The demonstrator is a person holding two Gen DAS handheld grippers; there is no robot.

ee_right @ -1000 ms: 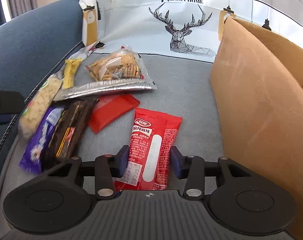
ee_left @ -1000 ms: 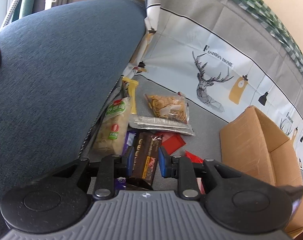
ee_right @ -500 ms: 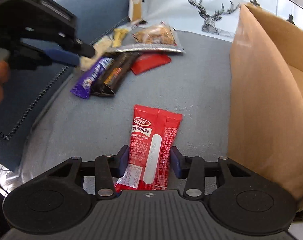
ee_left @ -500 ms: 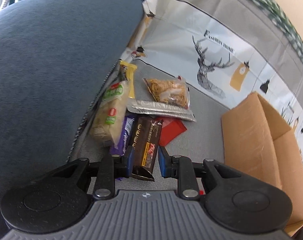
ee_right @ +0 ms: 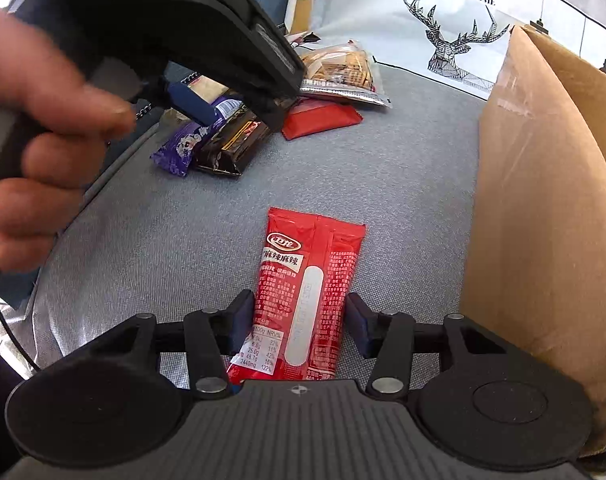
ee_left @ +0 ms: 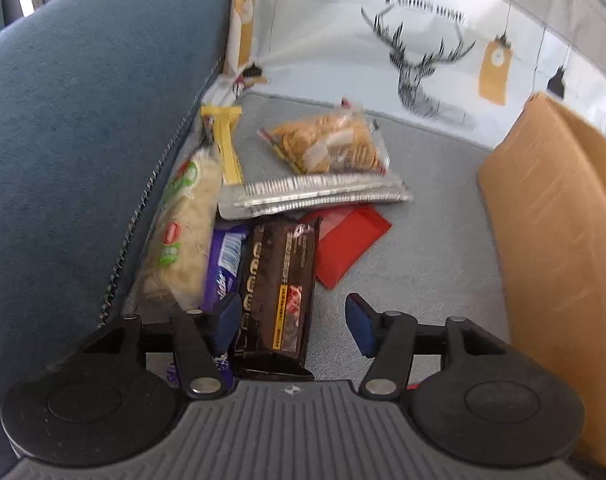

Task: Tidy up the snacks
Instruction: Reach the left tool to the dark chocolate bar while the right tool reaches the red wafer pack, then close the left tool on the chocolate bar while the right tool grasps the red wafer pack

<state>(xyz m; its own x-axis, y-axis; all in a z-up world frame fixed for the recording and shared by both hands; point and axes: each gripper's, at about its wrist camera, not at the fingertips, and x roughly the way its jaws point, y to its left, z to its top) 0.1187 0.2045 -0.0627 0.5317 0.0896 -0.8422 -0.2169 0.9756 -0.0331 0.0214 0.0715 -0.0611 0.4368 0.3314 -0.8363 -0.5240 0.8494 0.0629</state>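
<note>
My left gripper [ee_left: 294,327] hangs low over the snack pile with its jaws opening. A dark brown bar [ee_left: 279,280] lies between them, close to the left pad and clear of the right one. It rests beside a purple packet [ee_left: 223,260]. My right gripper [ee_right: 299,326] has a red packet [ee_right: 307,288] flat on the grey seat between its jaws. Those jaws are opening too, and a thin gap shows at the right pad. The right wrist view shows a hand [ee_right: 43,120] holding the left gripper over the dark brown bar [ee_right: 231,144].
A cardboard box [ee_left: 543,240] stands on the right, close to the red packet, box [ee_right: 543,200]. The blue armrest [ee_left: 83,140] walls the left. The pile also holds a cracker bag [ee_left: 331,144], a silver packet [ee_left: 315,196], a flat red packet [ee_left: 351,244] and a yellow bar [ee_left: 227,140].
My left jaws have sprung wide off the dark bar, and the gripper has sunk closer to the pile. The right jaws have widened slightly. The hand with the left gripper fills more of the right view.
</note>
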